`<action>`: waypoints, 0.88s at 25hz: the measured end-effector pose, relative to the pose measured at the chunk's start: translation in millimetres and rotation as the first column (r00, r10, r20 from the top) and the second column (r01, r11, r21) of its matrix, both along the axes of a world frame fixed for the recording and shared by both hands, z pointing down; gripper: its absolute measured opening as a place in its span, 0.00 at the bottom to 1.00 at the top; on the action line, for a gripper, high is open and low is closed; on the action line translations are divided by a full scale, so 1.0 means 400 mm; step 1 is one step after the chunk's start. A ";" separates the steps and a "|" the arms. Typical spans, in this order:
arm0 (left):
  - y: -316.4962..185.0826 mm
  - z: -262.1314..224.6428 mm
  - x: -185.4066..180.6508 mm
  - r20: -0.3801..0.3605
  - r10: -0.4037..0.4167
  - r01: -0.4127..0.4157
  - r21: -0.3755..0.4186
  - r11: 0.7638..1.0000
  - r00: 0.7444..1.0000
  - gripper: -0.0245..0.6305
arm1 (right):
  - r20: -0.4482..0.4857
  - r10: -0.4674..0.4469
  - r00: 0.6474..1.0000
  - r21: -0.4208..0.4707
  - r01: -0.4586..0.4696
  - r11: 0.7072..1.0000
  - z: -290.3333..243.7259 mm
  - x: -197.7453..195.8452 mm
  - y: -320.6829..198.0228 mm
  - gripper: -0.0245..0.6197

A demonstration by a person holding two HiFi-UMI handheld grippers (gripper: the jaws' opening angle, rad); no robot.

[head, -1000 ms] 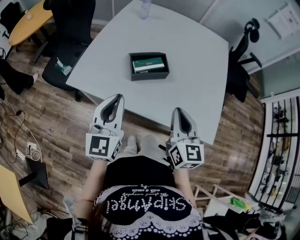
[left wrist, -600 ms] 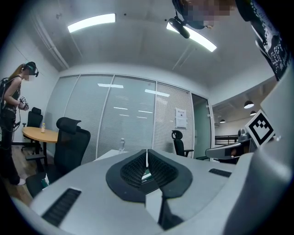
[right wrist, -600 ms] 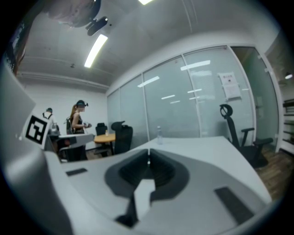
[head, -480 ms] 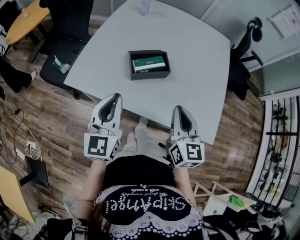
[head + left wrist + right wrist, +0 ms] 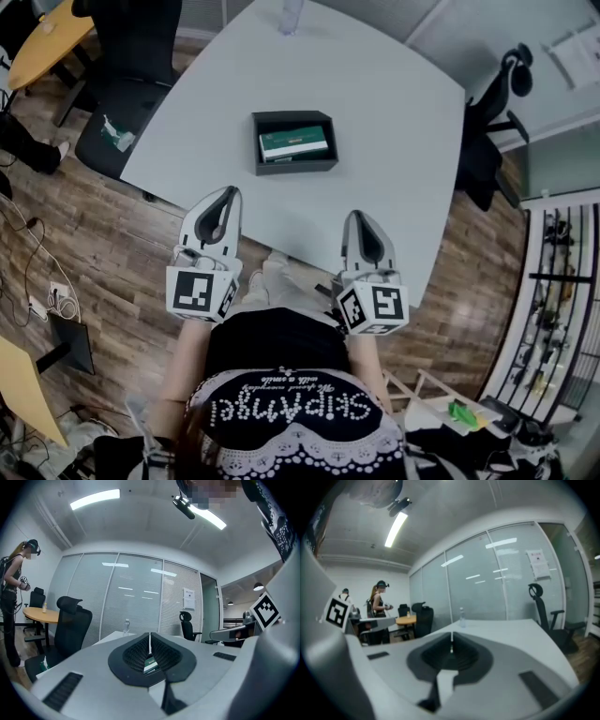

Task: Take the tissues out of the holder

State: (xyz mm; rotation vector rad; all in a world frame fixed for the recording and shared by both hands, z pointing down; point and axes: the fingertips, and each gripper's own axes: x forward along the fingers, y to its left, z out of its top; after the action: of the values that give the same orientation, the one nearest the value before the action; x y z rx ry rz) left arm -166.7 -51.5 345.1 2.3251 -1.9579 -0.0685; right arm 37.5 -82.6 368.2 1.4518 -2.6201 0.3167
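A black open-topped holder (image 5: 258, 142) sits mid-table with a green tissue pack (image 5: 293, 143) lying inside it. My left gripper (image 5: 232, 192) hovers at the table's near edge, short of the holder and to its left, jaws shut and empty. My right gripper (image 5: 359, 217) is over the near edge too, to the holder's right, also shut with nothing held. In the left gripper view the shut jaws (image 5: 150, 635) point level across the table, and a bit of the green pack (image 5: 151, 662) shows through them. The right gripper view shows its closed jaws (image 5: 451, 635) facing the tabletop.
The grey table (image 5: 394, 112) carries a clear bottle (image 5: 291, 13) at its far edge. Black office chairs stand at the left (image 5: 131, 66) and right (image 5: 487, 122). A round wooden table (image 5: 52, 37) is at far left, with a person (image 5: 14, 597) standing by it.
Both grippers have come a little nearer the table, so its near edge and the holder sit closer to them. Their jaws stay shut.
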 end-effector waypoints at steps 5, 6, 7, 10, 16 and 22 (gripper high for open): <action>-0.076 -0.002 -0.001 0.011 -0.012 0.012 -0.004 1.000 1.000 0.10 | 0.004 -0.018 1.000 -0.001 0.018 1.000 0.005 -0.002 -0.091 0.09; -0.092 -0.002 -0.003 0.012 -0.016 0.016 -0.006 1.000 1.000 0.10 | 0.007 -0.021 1.000 -0.001 0.021 1.000 0.007 -0.003 -0.109 0.09; -0.108 0.000 -0.004 0.010 -0.019 0.019 -0.010 1.000 1.000 0.10 | 0.010 -0.023 1.000 -0.002 0.023 1.000 0.008 -0.003 -0.125 0.09; -0.155 0.003 -0.003 -0.009 -0.025 0.025 -0.019 1.000 1.000 0.10 | 0.018 -0.026 0.999 -0.008 0.026 1.000 0.012 0.004 -0.171 0.09; -0.233 0.005 0.011 -0.008 -0.032 0.031 -0.032 0.999 0.999 0.10 | 0.023 -0.025 0.999 -0.035 0.026 0.999 0.033 0.027 -0.246 0.09; -0.285 0.015 0.019 0.016 -0.045 0.045 -0.051 0.998 0.999 0.10 | 0.034 -0.030 0.999 -0.064 0.032 0.997 0.051 0.053 -0.298 0.09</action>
State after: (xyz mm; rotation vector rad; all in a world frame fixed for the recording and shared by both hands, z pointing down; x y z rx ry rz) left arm -158.9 -165.5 351.0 2.2566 -1.9944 -0.0043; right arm 58.6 -201.6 388.5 1.3967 -2.6291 0.4211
